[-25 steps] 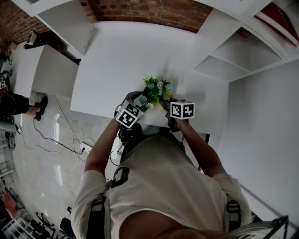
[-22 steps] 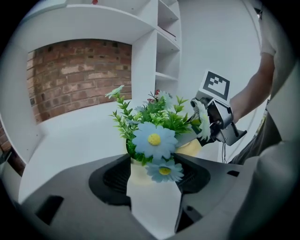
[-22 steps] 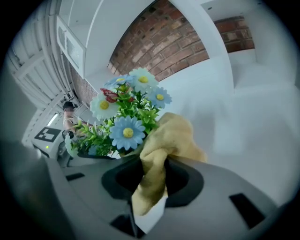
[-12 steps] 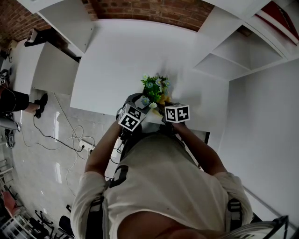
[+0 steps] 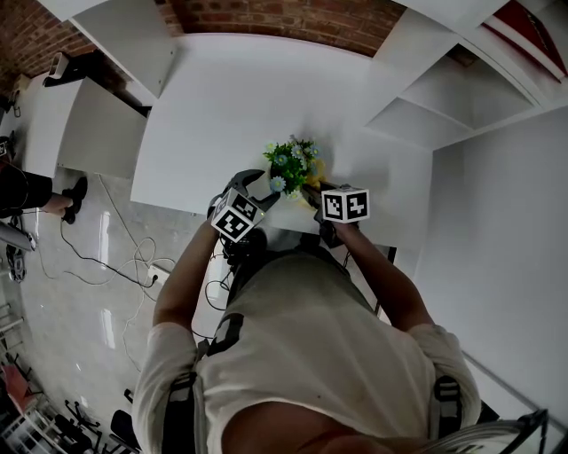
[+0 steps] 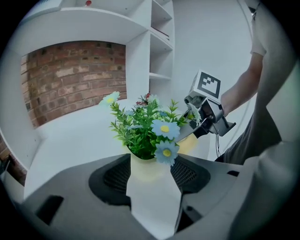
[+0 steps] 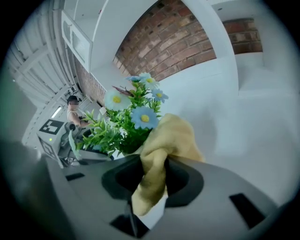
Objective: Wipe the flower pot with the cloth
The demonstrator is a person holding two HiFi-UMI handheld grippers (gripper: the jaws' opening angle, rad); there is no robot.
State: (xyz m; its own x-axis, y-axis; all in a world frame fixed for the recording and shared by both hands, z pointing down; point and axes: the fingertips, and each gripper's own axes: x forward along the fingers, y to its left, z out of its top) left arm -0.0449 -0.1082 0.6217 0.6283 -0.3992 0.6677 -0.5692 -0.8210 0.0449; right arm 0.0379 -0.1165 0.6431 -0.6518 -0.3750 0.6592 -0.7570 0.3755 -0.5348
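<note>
A pale flower pot [image 6: 149, 169] with green leaves and blue daisies [image 5: 291, 161] stands near the front edge of the white table [image 5: 231, 106]. My left gripper [image 5: 261, 185] reaches it from the left. Its jaws stand wide around the pot's body, and both pads [image 6: 117, 176] lie against the pot. My right gripper [image 5: 312, 190] comes in from the right, shut on a bunched yellow cloth [image 7: 163, 145]. The cloth [image 5: 312, 180] lies against the pot's right side under the leaves. The left gripper view shows the right gripper [image 6: 200, 125] beside the plant.
White shelving [image 5: 444, 106] rises on the right of the table and a brick wall [image 5: 293, 22] runs behind it. Cables [image 5: 124, 266] trail over the glossy floor on the left. Another person [image 5: 27, 195] stands at the far left.
</note>
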